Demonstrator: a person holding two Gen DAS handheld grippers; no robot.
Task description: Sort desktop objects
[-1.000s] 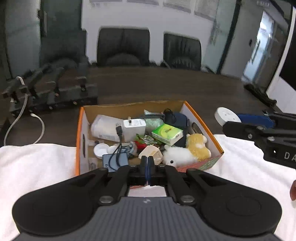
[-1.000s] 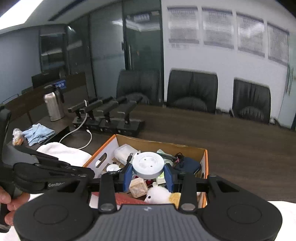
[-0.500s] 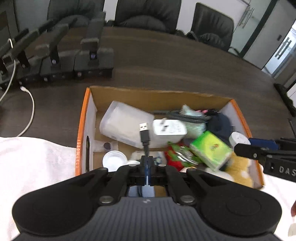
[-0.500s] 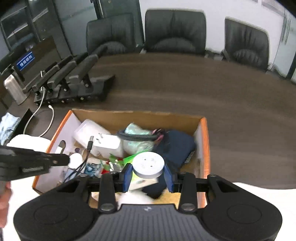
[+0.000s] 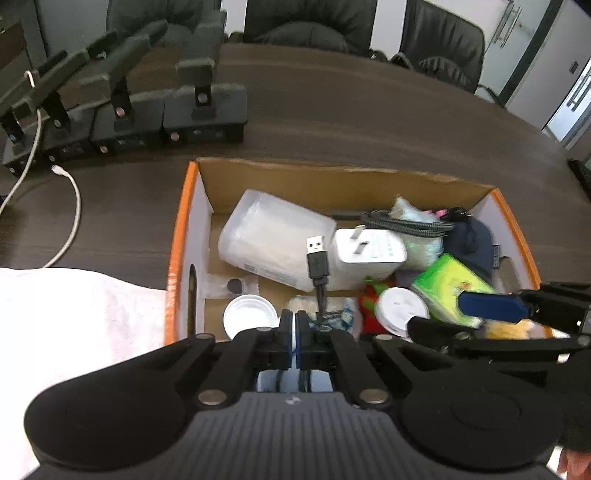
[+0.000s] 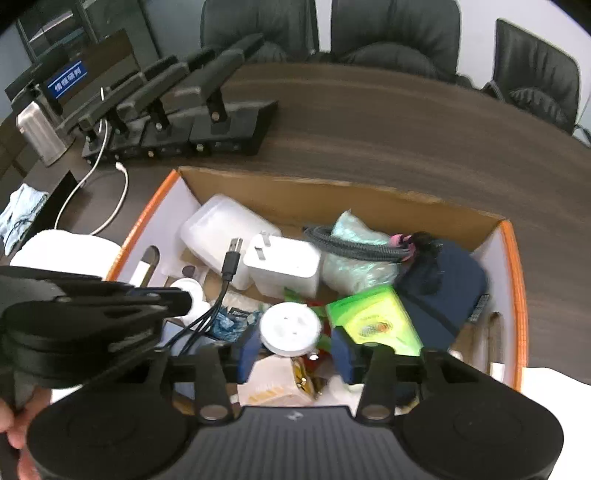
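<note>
An orange-rimmed cardboard box (image 5: 177, 236) (image 6: 515, 280) holds several desktop objects. My right gripper (image 6: 293, 347) is over the box with a round white socket adapter (image 6: 290, 328) between its blue pads; the jaws look slightly parted and the adapter sits low among the items. The adapter also shows in the left wrist view (image 5: 400, 310). My left gripper (image 5: 294, 341) is shut and empty at the box's near edge, beside a black USB cable (image 5: 317, 260). Inside lie a white charger (image 5: 369, 253), a clear plastic case (image 5: 273, 236), a green tissue pack (image 6: 373, 321) and a navy pouch (image 6: 439, 291).
The box stands on a dark wooden table (image 5: 369, 110). A row of black microphone bases (image 5: 147, 118) with a white cable (image 5: 74, 206) lies to the far left. A white towel (image 5: 74, 314) covers the near table. Black chairs (image 6: 395, 33) stand behind.
Both grippers have moved forward and tilted down over the box. The right gripper has lowered the white adapter into the box and its pads have parted a little.
</note>
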